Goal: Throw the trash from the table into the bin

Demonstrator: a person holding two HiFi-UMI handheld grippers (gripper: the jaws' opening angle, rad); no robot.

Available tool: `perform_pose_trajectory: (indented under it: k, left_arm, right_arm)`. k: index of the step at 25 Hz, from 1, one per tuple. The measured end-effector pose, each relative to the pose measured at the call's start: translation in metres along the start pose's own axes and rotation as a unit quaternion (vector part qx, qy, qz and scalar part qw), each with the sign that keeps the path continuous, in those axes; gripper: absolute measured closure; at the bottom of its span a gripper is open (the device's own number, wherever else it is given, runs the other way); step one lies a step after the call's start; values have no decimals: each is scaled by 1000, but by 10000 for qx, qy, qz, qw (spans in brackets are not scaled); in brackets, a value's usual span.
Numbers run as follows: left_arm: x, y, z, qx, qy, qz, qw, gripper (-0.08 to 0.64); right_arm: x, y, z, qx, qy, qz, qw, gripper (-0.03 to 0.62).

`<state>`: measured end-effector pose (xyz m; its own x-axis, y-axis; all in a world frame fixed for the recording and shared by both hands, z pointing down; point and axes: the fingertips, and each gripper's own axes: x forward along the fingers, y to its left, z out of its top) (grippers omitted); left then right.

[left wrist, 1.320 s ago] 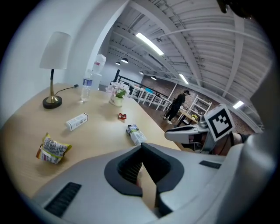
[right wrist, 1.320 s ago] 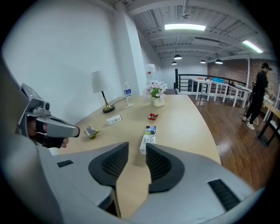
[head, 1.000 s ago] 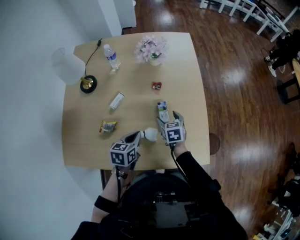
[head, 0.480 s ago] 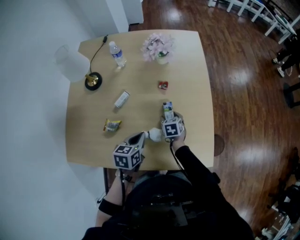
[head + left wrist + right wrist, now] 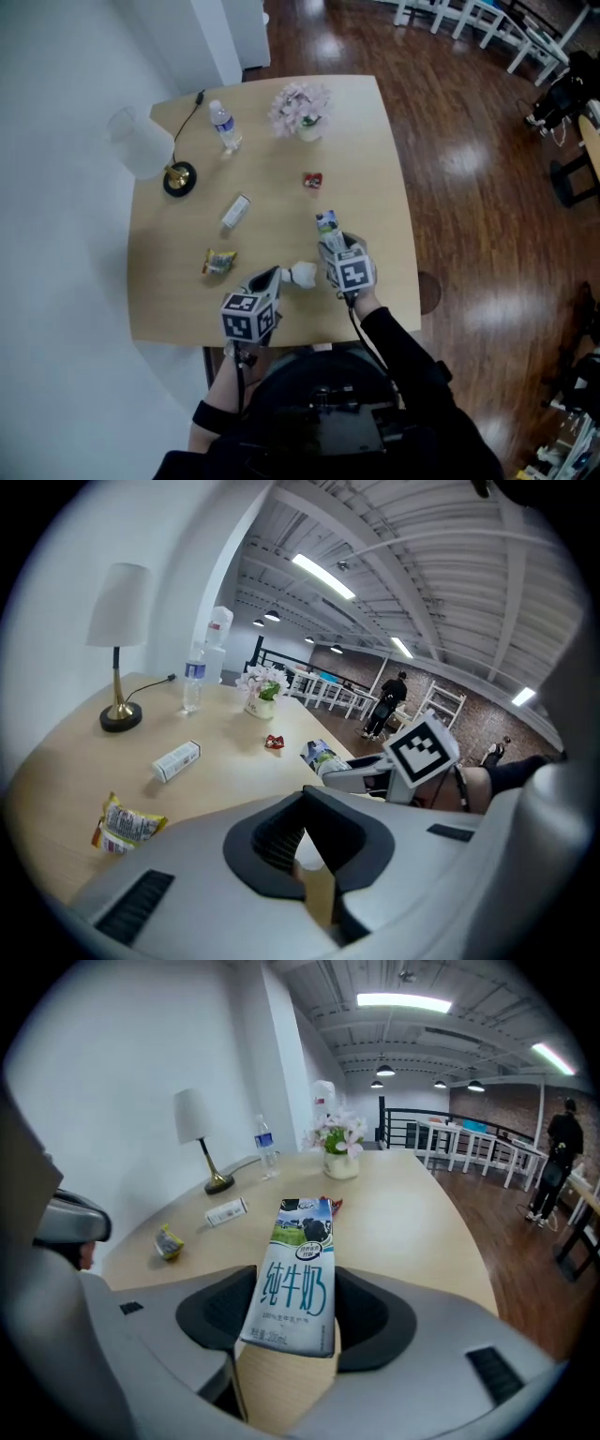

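Right hand-held gripper (image 5: 330, 248) jaws have just been closing, now clamping milk carton (image 5: 292, 1279) for binning; left hand-held gripper (image 5: 275, 276) closed beside paper wad (image 5: 302, 274).

The milk carton (image 5: 291, 1279) is white with blue lettering and a black-and-white cow on green; beyond it lies a red wrapper (image 5: 312, 179), to its left a yellow snack packet (image 5: 217, 262), beneath it a pale wooden table (image 5: 375, 169)
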<state>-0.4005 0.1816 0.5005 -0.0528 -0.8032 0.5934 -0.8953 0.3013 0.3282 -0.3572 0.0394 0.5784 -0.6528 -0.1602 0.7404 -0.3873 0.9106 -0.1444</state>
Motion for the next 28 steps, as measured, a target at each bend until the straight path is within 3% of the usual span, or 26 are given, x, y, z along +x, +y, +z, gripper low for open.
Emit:
perform_pose_trajectory:
  k: [5,11,18,22,28]
  left_arm:
    - [-17,-18,4,551,-77,-52,9984,558]
    - [2,-43,-18,804,86,-684,9944,558]
    - [6,-78,-24,1074,135,-803,9909,558]
    - [29,-127,-31,1311,267,-957,9864,558]
    - [87,-253,-56,1519,596,-1468,9756,558]
  right_arm:
    - [-83,37,0,90,-311,343,9989,328]
    - [-117,40,-34,421,-367,-31,9984,328]
    - [-143,31,-52,590,-525,27,9969,328]
    - [-163,-6,-76,782,-568,-5,9953,328]
    - [-230,-116,-157,1427,-474,-370,9879,328]
